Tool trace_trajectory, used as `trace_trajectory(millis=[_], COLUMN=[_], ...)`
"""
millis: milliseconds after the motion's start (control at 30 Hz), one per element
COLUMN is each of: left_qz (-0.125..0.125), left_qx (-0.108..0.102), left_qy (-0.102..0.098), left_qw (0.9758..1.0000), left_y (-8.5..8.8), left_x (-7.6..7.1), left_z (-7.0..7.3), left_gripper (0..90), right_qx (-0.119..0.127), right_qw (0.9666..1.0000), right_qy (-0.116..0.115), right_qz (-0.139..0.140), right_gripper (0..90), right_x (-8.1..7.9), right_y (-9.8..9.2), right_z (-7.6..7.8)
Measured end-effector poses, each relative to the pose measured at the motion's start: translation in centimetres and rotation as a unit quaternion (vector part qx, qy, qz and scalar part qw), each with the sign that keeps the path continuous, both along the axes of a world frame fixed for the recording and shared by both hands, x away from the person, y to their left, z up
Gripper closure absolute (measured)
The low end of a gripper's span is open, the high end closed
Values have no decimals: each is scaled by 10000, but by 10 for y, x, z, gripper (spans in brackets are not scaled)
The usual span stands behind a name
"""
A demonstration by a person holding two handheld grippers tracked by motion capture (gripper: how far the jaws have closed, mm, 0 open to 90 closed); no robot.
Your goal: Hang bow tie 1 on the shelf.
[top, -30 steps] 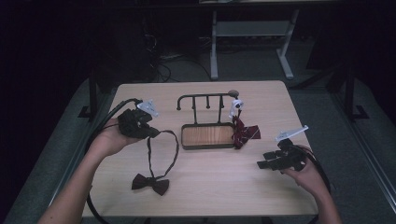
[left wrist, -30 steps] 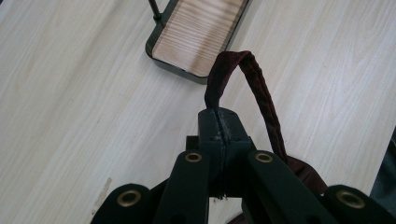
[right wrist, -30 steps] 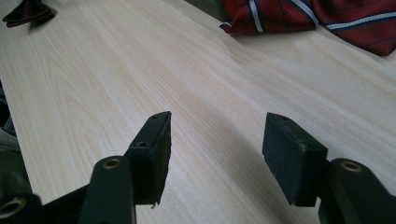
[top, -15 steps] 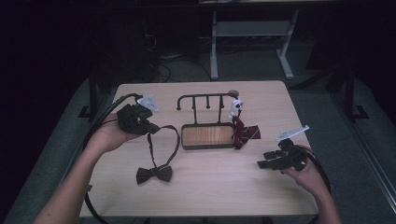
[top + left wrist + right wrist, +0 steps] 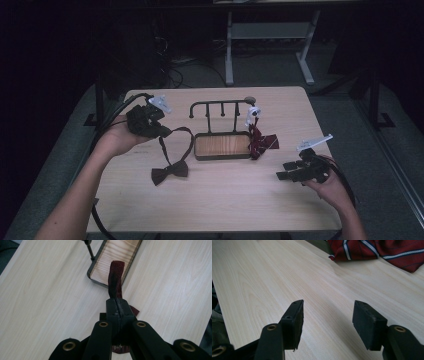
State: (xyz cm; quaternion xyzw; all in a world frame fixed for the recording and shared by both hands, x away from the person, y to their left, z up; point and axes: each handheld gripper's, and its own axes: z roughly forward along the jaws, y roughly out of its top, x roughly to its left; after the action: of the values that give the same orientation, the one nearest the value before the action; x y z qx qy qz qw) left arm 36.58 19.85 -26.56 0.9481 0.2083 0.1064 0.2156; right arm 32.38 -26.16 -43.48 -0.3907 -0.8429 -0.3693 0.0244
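Note:
A dark bow tie (image 5: 170, 172) lies left of centre on the table, its long strap (image 5: 189, 137) looping up to my left gripper (image 5: 164, 132). That gripper is shut on the strap (image 5: 115, 277), which shows dark maroon between the closed jaws of the left gripper (image 5: 117, 305). A black rack with hooks (image 5: 220, 105) stands on a wooden-floored tray (image 5: 222, 145) at mid-table. A red striped bow tie (image 5: 262, 142) hangs off the rack's right end onto the table. My right gripper (image 5: 284, 175) rests low at the right, open and empty, with the striped tie (image 5: 374, 250) beyond the right gripper (image 5: 327, 320).
The tray's wooden floor (image 5: 117, 255) lies just past the held strap. A white clip-like piece (image 5: 254, 112) sits at the rack's right end. Bare tabletop (image 5: 225, 200) spreads along the near side. A metal stand (image 5: 265, 30) is on the floor beyond the table.
My left gripper has lifted slightly and pulled away from me with the strap. The bow has slid across the table toward the rack. The right gripper has stayed put.

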Motion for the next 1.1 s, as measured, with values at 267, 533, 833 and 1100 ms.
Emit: trace_trajectory(millis=[267, 533, 833, 1100], left_qz=[26, 10, -13, 48], left_qx=[25, 47, 102, 122], left_qy=[-8, -36, -73, -131], left_qw=[10000, 10000, 9999, 9998], left_y=[-4, -8, -14, -18], left_x=[5, 7, 12, 19], left_z=[5, 10, 15, 22], left_gripper=[899, 899, 900, 900], right_qx=[-6, -10, -25, -11], right_qw=[10000, 10000, 10000, 10000], right_qy=[19, 11, 4, 5], right_qz=[-14, -4, 5, 10], right_gripper=[421, 421, 421, 421], right_x=[0, -1, -1, -1], right_y=[-1, -1, -2, -2], right_z=[0, 1, 1, 1])
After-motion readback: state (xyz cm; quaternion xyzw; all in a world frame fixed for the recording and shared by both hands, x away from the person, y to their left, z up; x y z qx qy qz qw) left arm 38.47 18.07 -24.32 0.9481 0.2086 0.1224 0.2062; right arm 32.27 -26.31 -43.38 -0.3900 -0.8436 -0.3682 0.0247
